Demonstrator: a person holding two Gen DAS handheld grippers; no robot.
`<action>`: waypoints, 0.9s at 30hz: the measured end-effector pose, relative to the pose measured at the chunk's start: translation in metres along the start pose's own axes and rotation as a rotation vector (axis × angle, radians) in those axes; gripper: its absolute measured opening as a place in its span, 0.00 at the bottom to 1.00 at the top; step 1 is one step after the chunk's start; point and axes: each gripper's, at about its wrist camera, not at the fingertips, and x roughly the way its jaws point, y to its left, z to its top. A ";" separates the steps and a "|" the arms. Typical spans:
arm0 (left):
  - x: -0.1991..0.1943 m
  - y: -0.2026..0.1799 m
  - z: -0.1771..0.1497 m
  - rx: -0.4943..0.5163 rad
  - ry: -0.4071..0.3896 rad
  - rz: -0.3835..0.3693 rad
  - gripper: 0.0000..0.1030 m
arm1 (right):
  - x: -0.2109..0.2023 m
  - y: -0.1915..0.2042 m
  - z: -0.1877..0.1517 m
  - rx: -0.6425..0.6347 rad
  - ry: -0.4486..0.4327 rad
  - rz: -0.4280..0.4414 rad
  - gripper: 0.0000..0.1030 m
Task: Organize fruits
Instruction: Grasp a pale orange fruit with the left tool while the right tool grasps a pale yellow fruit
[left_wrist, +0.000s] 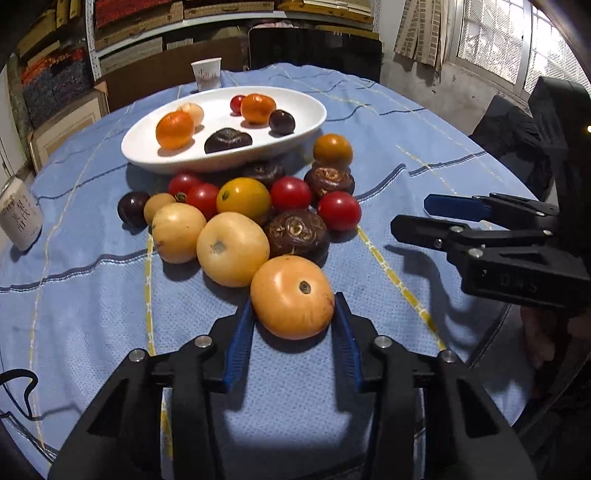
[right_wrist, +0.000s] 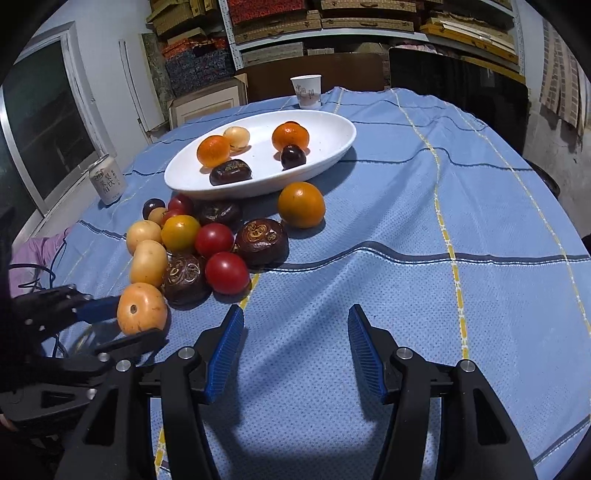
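My left gripper (left_wrist: 293, 302) is shut on a large orange-yellow fruit (left_wrist: 291, 297), its blue pads against both sides, at the near end of a loose fruit pile (left_wrist: 240, 210) on the blue cloth. The pile holds red tomatoes, yellow fruits, dark brown fruits and an orange one. In the right wrist view that same fruit (right_wrist: 142, 308) sits in the left gripper (right_wrist: 140, 317) at the lower left. Behind the pile a white oval plate (left_wrist: 147, 158) (right_wrist: 343, 136) holds two oranges, a pale fruit and dark fruits. My right gripper (right_wrist: 295, 310) (left_wrist: 410, 213) stands open over bare cloth, right of the pile.
A paper cup (left_wrist: 206, 74) (right_wrist: 306, 91) stands behind the plate. A drink can (left_wrist: 20, 218) (right_wrist: 107, 182) stands at the table's left edge. The round table drops away on the right. Dark chair backs and stacked boxes line the far side.
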 end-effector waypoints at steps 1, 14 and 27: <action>-0.001 0.000 0.000 -0.002 -0.009 -0.001 0.40 | -0.001 0.001 0.000 -0.006 -0.006 -0.001 0.58; -0.034 0.060 -0.011 -0.203 -0.156 0.052 0.40 | 0.003 0.015 0.004 -0.066 0.020 -0.005 0.57; -0.042 0.083 -0.018 -0.304 -0.195 0.017 0.40 | 0.017 0.100 0.023 -0.293 0.030 0.103 0.52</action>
